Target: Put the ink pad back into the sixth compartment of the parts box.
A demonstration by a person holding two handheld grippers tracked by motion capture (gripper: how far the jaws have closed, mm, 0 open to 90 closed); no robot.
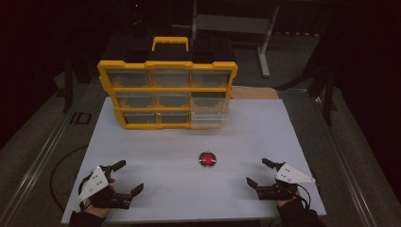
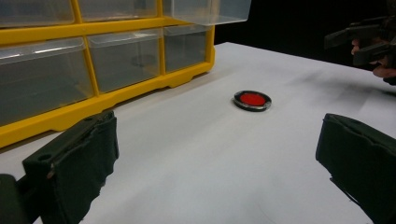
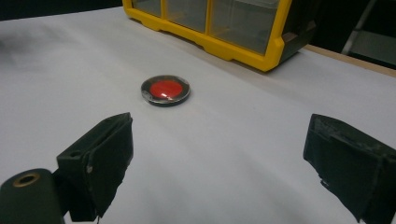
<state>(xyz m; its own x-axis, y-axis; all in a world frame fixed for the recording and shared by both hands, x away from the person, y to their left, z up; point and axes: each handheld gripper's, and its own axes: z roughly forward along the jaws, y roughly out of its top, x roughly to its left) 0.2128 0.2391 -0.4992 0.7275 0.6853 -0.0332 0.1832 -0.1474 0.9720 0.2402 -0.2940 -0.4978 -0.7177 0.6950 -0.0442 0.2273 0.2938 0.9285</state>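
While both the left tool [image 1: 126,176] and right tool [image 1: 256,172] rest spread wide on the white counter [image 1: 156,156], a red-centred disc [image 1: 207,159] lies between them, near the yellow drawer organiser [image 1: 168,93].

dark lab: white table [image 1: 156,161], yellow parts organizer [image 1: 168,92]

Your worktop [image 1: 156,184] is a flat white surface, with a strip of bare wood showing along its far right edge. At the back, left of centre, you have a yellow drawer cabinet [image 1: 168,93] standing upright on it, with three rows of clear drawers; the lower right drawers sit pulled forward. Well in front of it, near the middle, a small round red disc with a dark rim [image 1: 207,159] lies flat, apart from everything else.
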